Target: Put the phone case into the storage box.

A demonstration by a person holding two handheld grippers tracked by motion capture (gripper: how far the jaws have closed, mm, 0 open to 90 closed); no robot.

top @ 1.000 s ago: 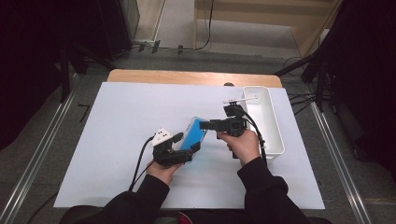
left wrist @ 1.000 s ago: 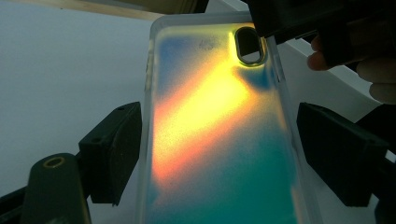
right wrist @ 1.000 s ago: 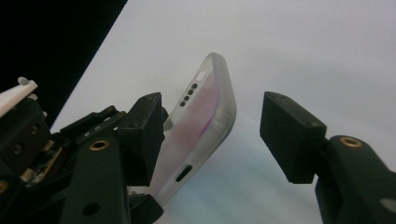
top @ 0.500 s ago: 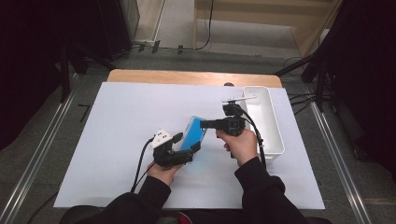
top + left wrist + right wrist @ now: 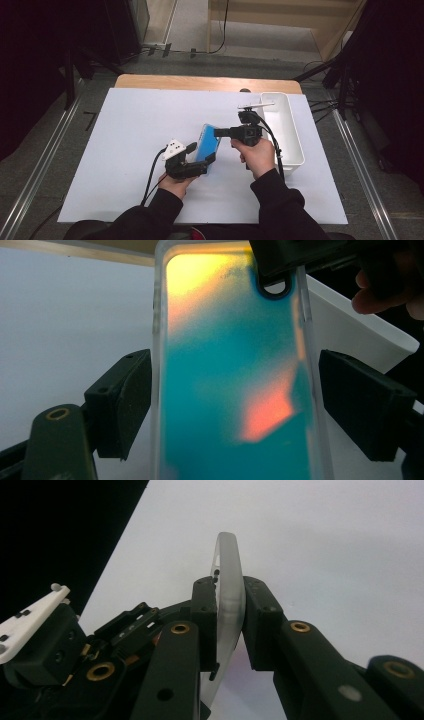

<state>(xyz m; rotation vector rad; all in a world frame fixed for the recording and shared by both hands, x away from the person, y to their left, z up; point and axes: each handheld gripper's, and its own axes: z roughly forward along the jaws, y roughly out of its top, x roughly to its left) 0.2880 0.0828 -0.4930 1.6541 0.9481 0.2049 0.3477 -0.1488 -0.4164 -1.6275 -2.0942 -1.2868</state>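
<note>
White paper covers the table [image 5: 125, 150], and above it the blue iridescent phone case with clear rim [image 5: 208, 146] hangs between both tools. The right gripper [image 5: 230, 617] pinches its thin edge; the left gripper [image 5: 235, 405] stands apart around it. A small twist may let the slippery rim escape before the white plastic bin [image 5: 292, 140].
</note>
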